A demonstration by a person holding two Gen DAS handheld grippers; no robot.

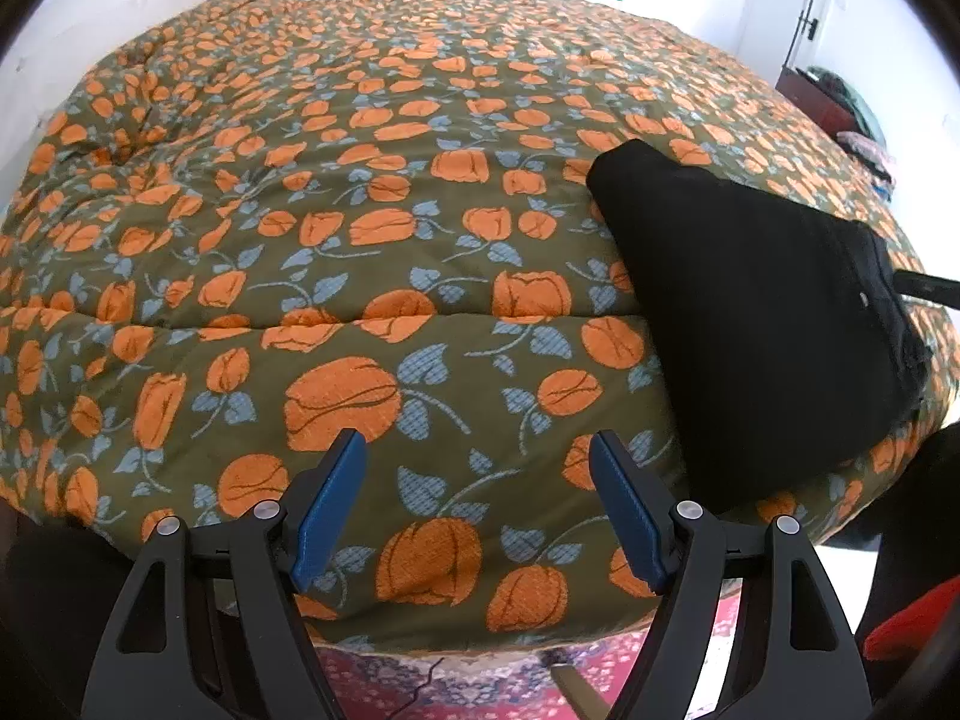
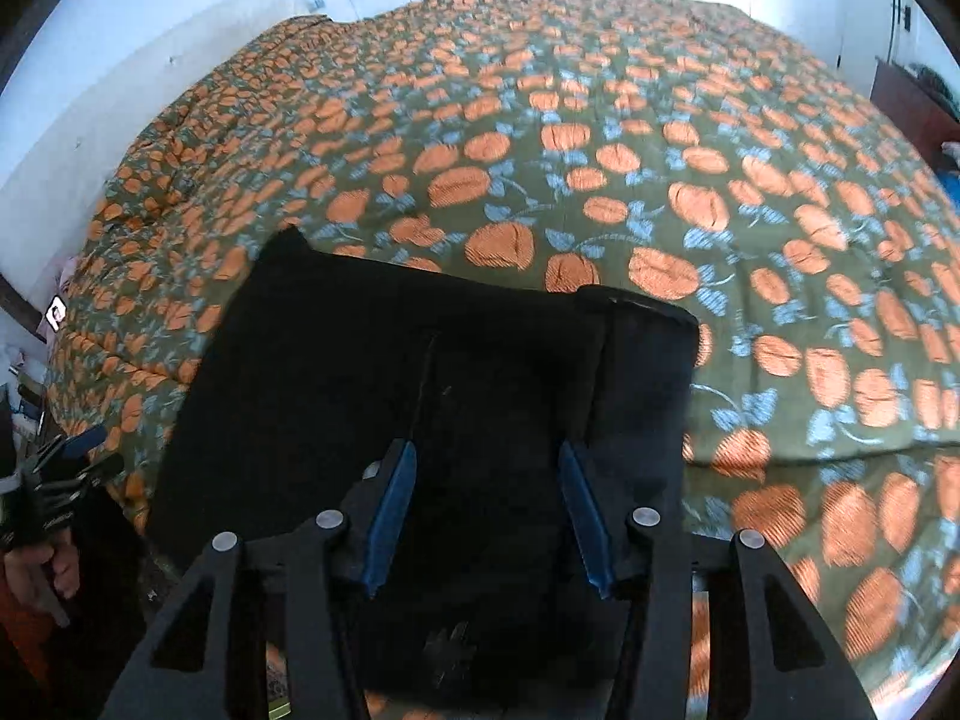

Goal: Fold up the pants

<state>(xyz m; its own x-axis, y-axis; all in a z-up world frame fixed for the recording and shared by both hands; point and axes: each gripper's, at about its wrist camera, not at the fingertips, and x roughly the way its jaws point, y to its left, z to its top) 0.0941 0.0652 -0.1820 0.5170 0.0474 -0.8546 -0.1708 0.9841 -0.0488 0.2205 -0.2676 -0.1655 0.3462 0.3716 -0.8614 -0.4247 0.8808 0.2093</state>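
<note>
The black pants (image 1: 762, 324) lie folded into a compact block on the flowered bedspread (image 1: 360, 240), near the bed's front edge. In the left wrist view they are to the right of my left gripper (image 1: 480, 450), which is open, empty and above bare bedspread. In the right wrist view the pants (image 2: 420, 360) fill the middle. My right gripper (image 2: 486, 456) hovers over them with its jaws open, holding nothing. The waistband end (image 2: 648, 324) lies on top at the right.
The bedspread (image 2: 660, 180) covers the whole bed, olive with orange flowers. White walls stand behind. A patterned red rug (image 1: 480, 678) lies below the bed's front edge. Dark furniture (image 1: 822, 96) stands at the far right. The left gripper (image 2: 66, 468) shows at the right wrist view's left edge.
</note>
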